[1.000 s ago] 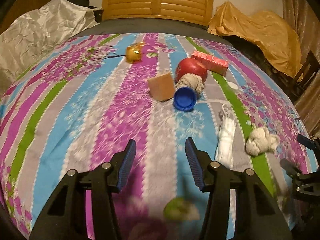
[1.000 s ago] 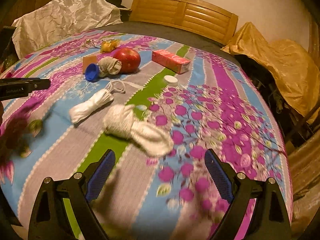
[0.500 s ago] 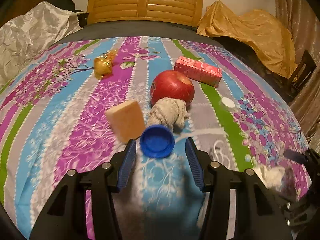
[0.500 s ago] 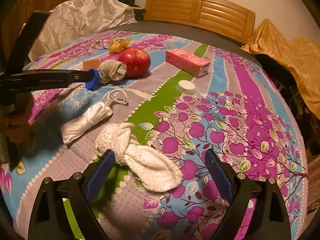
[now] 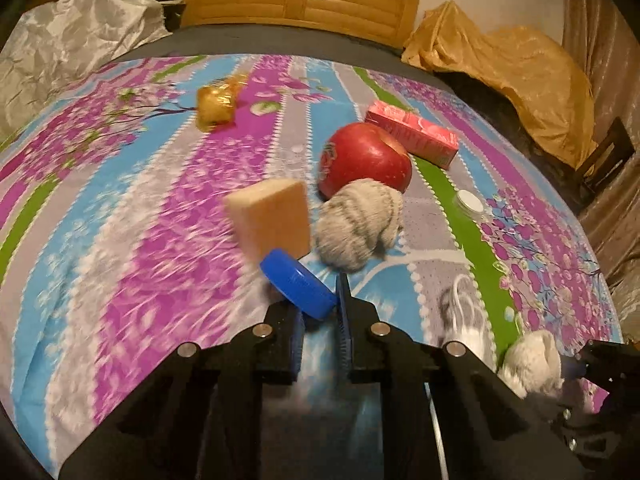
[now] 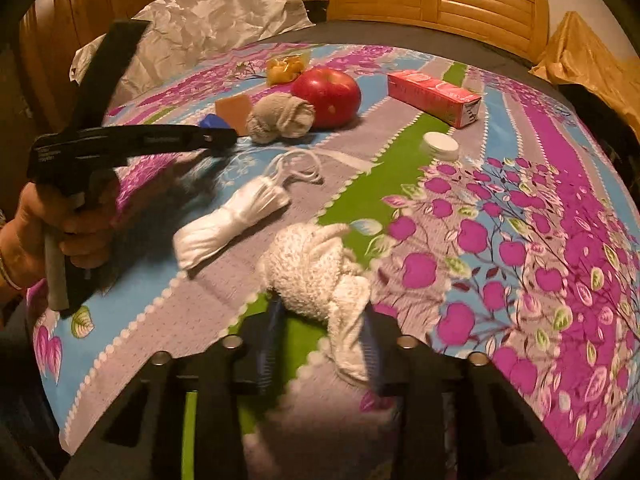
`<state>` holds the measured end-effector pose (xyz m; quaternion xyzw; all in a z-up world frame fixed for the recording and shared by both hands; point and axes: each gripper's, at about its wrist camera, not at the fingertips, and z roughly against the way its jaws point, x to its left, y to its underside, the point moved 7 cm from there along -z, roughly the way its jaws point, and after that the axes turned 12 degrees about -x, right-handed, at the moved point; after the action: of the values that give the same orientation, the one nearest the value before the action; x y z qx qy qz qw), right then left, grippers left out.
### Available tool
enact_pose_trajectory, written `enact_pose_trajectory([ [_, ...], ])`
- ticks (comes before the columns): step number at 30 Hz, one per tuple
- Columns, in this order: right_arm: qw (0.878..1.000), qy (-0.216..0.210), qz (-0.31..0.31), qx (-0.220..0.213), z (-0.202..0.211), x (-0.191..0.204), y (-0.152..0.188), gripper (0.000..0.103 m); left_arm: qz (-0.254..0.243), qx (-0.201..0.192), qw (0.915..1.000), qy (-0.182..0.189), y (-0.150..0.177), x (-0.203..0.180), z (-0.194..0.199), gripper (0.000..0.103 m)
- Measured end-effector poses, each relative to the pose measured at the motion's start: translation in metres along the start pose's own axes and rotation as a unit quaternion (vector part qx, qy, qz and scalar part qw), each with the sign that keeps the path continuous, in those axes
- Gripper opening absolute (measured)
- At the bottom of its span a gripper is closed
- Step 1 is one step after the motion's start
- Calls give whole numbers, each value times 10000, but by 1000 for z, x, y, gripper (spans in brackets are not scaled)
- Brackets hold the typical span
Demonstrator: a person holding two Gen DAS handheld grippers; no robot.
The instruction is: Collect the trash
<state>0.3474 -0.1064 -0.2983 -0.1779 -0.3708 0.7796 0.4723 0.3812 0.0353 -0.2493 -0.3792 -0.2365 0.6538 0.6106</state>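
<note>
A blue bottle cap (image 5: 298, 286) stands tilted on edge between the pads of my left gripper (image 5: 320, 300), whose jaws are closing and press on it. In the right wrist view the same gripper (image 6: 216, 138) reaches in from the left, held by a hand (image 6: 76, 236). A white knitted cloth bundle (image 6: 316, 272) lies on the striped bedspread (image 6: 520, 240). My right gripper (image 6: 322, 320) is closing on its near end, and both pads squeeze the fabric.
Beyond the cap lie an orange block (image 5: 272, 216), a grey sock ball (image 5: 358, 222), a red apple (image 5: 364, 158), a pink carton (image 5: 412, 134), a white lid (image 5: 469, 200) and a gold wrapper (image 5: 218, 102). A folded white mask (image 6: 232, 220) lies between the grippers.
Both grippers moved forward and down, then their jaws came together. The left went from wide around the blue cap to gripping it; the right closed onto the white cloth.
</note>
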Motion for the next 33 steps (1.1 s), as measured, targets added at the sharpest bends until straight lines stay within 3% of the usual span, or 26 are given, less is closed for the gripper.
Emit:
enact_pose_trajectory([
  [7,9985,-126,-510,-139,33,18,15,32,225,92,9997,-61,28,23,54,13],
  [19,9912,-151,-1223,-477,88,38,21,32,-35,121,9999,-94,55,18,108,13],
  [33,9870,43,-1458,-679,145,61,33,32,255,-316,9965,729,29,-12,153,13],
])
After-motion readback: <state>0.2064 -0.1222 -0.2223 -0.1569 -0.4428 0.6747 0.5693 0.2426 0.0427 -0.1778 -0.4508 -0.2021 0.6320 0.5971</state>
